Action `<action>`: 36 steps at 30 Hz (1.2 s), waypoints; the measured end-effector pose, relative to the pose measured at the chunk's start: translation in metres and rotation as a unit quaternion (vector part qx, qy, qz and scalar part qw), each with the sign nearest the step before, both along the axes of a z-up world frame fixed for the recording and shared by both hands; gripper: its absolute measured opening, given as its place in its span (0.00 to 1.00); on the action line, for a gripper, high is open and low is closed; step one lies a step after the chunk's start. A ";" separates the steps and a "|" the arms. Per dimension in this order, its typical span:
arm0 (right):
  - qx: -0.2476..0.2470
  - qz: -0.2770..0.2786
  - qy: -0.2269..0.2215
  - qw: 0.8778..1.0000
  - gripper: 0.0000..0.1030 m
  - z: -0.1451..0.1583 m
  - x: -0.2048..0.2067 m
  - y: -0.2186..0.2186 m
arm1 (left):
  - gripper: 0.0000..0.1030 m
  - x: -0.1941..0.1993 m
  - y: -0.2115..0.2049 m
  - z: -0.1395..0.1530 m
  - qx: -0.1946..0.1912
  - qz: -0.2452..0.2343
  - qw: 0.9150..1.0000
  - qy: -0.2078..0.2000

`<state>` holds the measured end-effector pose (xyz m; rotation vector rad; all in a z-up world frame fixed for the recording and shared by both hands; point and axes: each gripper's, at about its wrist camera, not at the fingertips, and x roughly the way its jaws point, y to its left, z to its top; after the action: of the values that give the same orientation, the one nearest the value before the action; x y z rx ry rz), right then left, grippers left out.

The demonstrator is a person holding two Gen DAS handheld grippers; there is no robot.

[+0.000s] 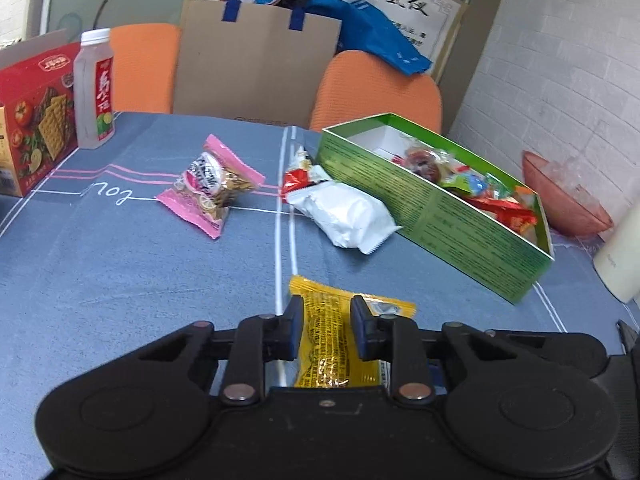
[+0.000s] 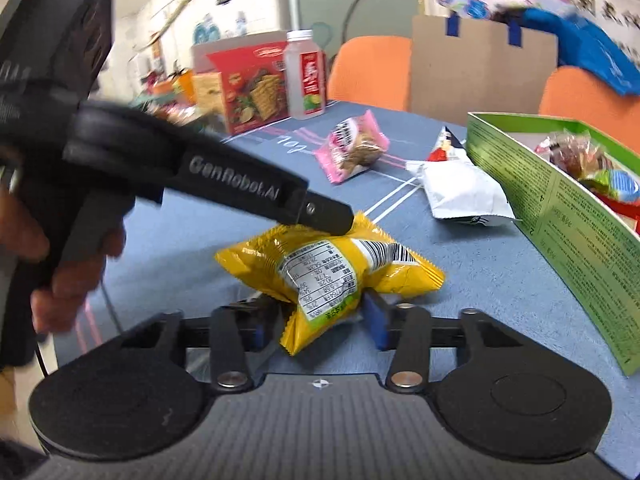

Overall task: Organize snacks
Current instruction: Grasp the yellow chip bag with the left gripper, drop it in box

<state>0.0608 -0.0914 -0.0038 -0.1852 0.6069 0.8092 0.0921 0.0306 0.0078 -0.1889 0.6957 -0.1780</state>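
A blue cloth covered the table, with 2 orange chairs behind. The left claw pinched the yellow snack packet. The right claw, part open, straddled that packet's near end; contact unclear. The packet's long axis ran toward the green box at right.

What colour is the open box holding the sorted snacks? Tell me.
Green outside, white inside: the open box, clearest in the left wrist view.

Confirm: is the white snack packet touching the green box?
Cannot tell. In the left wrist view the white snack packet overlaps the green box wall; the right wrist view suggests a narrow gap, not plainly.
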 end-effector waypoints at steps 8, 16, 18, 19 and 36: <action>0.028 -0.007 0.006 1.000 1.00 0.007 -0.010 -0.018 | 1.00 -0.009 0.012 -0.002 -0.010 0.028 1.000 0.007; 0.021 -0.010 -0.006 1.000 1.00 0.008 -0.005 -0.007 | 1.00 -0.014 0.006 -0.009 -0.016 0.015 1.000 0.020; 0.018 -0.009 -0.009 1.000 1.00 0.005 -0.003 -0.005 | 1.00 -0.009 0.006 -0.013 -0.023 0.013 0.999 0.025; 0.017 -0.011 -0.010 1.000 1.00 0.003 -0.001 -0.004 | 1.00 -0.007 0.005 -0.015 -0.028 0.010 0.999 0.027; 0.035 -0.038 -0.056 0.997 0.71 0.016 -0.005 -0.011 | 0.94 -0.016 -0.030 0.009 0.003 -0.034 0.999 -0.021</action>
<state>0.0560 -0.1027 0.0118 -0.1418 0.4769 0.7412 0.0765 0.0005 0.0172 -0.1550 0.6610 -0.2438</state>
